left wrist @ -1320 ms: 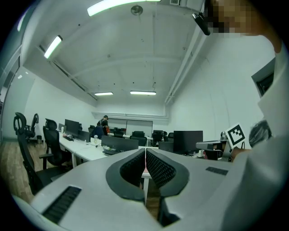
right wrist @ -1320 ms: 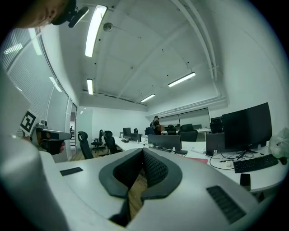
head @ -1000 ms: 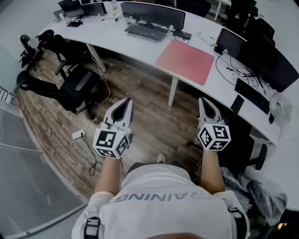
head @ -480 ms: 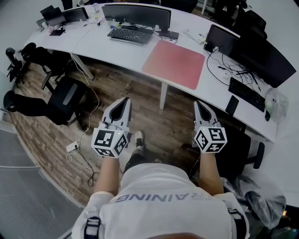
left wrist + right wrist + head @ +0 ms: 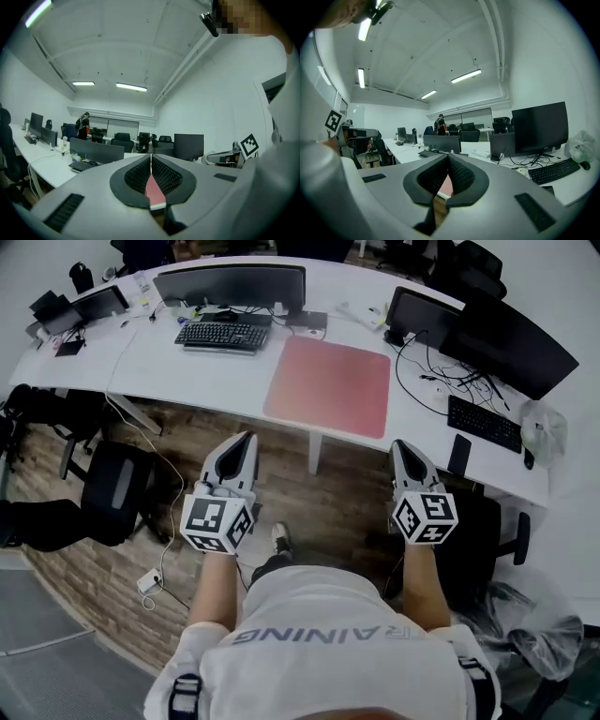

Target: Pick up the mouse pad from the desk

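Head view: mouse pad [image 5: 328, 385] lies ahead on desk [image 5: 187, 371], midway between left gripper [image 5: 247, 439] and right gripper [image 5: 400, 445], both pressed together, empty

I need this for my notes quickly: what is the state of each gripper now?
Left gripper: closed, holding nothing.
Right gripper: closed, holding nothing.

A curved white desk [image 5: 202, 376] stands on wood-plank floor [image 5: 342, 498], black chair [image 5: 114, 498] nearby, strip lights [image 5: 131, 87] overhead.
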Tool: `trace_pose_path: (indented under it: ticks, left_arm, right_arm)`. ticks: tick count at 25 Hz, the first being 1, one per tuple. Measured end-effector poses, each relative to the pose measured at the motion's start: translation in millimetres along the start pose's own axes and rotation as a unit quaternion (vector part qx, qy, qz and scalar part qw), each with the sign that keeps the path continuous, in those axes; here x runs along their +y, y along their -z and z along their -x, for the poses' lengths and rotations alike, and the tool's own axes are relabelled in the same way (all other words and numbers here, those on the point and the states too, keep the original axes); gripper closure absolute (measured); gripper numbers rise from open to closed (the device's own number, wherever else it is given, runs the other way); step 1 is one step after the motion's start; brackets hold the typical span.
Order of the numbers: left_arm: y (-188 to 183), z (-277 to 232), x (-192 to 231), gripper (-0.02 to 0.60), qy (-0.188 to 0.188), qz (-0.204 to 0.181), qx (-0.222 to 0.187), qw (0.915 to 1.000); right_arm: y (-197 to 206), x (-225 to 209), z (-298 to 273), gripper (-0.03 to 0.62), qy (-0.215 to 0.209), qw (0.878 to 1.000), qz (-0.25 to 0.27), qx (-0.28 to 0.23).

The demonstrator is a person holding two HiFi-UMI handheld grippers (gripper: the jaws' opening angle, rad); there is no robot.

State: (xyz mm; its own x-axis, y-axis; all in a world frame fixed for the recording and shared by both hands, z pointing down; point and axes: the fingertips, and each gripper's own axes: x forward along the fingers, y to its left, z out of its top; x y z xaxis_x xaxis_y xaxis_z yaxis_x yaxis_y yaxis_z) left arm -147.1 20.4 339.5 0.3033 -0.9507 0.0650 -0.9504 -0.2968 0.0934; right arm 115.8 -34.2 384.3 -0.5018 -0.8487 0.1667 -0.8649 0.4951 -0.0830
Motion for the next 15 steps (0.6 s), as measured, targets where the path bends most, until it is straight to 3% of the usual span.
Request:
trace_pose_path:
  ticks: [15]
  left_arm:
    - [1,-94,124,0.546,0.058,0.014,0.02,0.998]
  right_arm:
    - [-10,32,-126,0.571,0.046,0.999,0.009,0.014]
